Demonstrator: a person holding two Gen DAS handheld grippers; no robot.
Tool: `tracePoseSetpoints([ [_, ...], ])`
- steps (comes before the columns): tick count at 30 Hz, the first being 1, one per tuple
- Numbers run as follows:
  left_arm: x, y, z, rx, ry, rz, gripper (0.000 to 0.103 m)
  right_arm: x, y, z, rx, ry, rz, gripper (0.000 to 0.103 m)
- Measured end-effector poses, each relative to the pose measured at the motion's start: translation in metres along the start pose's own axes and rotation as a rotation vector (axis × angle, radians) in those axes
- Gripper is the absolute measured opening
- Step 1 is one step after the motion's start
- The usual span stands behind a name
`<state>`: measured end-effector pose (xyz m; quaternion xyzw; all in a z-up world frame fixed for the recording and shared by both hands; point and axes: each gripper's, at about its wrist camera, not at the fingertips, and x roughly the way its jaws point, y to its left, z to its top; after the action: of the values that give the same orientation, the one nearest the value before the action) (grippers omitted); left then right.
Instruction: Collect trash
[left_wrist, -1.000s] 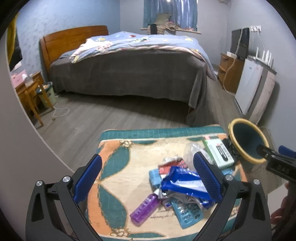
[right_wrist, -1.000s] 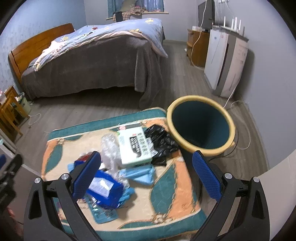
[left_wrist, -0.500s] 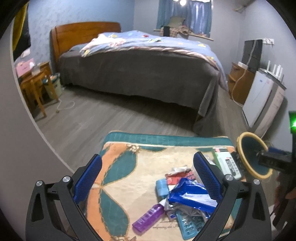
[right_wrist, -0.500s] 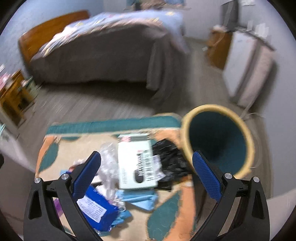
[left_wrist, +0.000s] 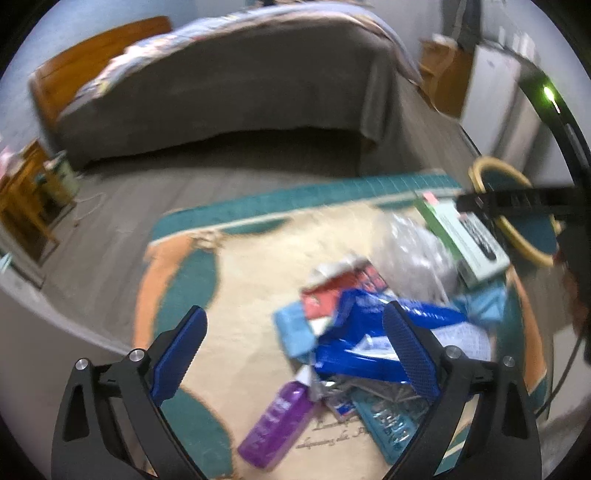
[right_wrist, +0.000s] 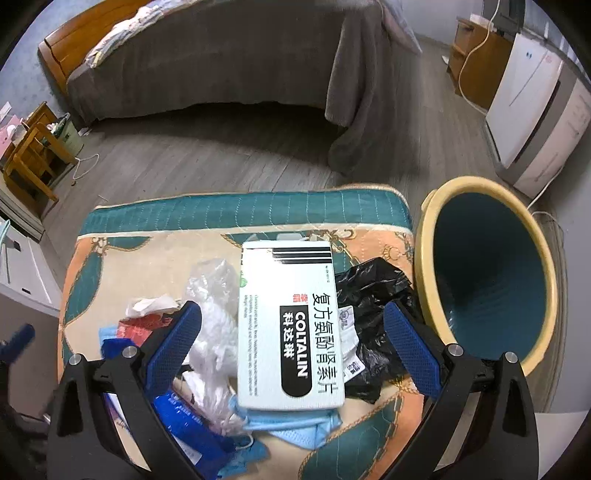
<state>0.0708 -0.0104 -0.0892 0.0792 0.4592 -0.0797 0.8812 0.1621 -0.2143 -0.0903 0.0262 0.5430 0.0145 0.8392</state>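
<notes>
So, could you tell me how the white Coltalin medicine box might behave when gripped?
The white Coltalin medicine box looks like thin, probably light card that may dent. Resting on a blue face mask and a black plastic bag, it could slide.

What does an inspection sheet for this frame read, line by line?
Surface: quilted teal, orange and cream patterned mat, heaped with litter.
Job's things: white COLTALIN medicine box, crumpled black plastic bag, clear plastic wrap, blue foil packet, purple plastic bottle, light blue face mask; teal bin with yellow rim beside the mat, its visible inside bare.
Clutter: nothing seen.
Grippers: left claw and right claw open, holding nothing.
Cables: white cord at the wooden cabinet.
Surroundings: bed with grey cover, wood floor.
</notes>
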Motion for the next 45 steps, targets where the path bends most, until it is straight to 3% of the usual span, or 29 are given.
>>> tracePoseSetpoints([
  [3, 0.018, -0.012, -0.002, 0.053, 0.039, -0.029, 0.086, 0.014, -0.004, 0.002, 0.011, 0.028, 0.002, 0.091],
  [5, 0.03, -0.017, -0.002, 0.078, 0.069, -0.024, 0.071, 0.02, -0.005, 0.001, 0.019, 0.045, 0.016, 0.089],
  [7, 0.041, -0.017, -0.003, 0.073, 0.099, -0.033, 0.065, 0.024, -0.005, -0.001, 0.016, 0.058, 0.018, 0.086],
  [15, 0.053, -0.018, -0.005, 0.076, 0.136, -0.062, 0.047, 0.043, 0.005, -0.005, -0.014, 0.131, 0.044, 0.085],
  [17, 0.053, -0.019, -0.004, 0.091, 0.138, -0.068, 0.033, 0.045, 0.008, -0.007, -0.029, 0.148, 0.034, 0.07],
  [19, 0.048, -0.022, -0.004, 0.115, 0.126, -0.056, 0.03, 0.043, 0.008, -0.009, -0.027, 0.151, 0.03, 0.071],
  [27, 0.013, -0.014, 0.003, 0.12, 0.013, -0.03, 0.027, -0.003, -0.004, -0.007, 0.032, 0.08, 0.073, 0.071],
  [36, -0.036, -0.015, 0.032, 0.073, -0.142, -0.051, 0.026, -0.085, -0.023, 0.001, -0.024, -0.119, 0.053, 0.071],
  [45, -0.058, -0.031, 0.062, 0.055, -0.231, -0.038, 0.025, -0.097, -0.065, 0.004, 0.042, -0.168, 0.08, 0.071],
])
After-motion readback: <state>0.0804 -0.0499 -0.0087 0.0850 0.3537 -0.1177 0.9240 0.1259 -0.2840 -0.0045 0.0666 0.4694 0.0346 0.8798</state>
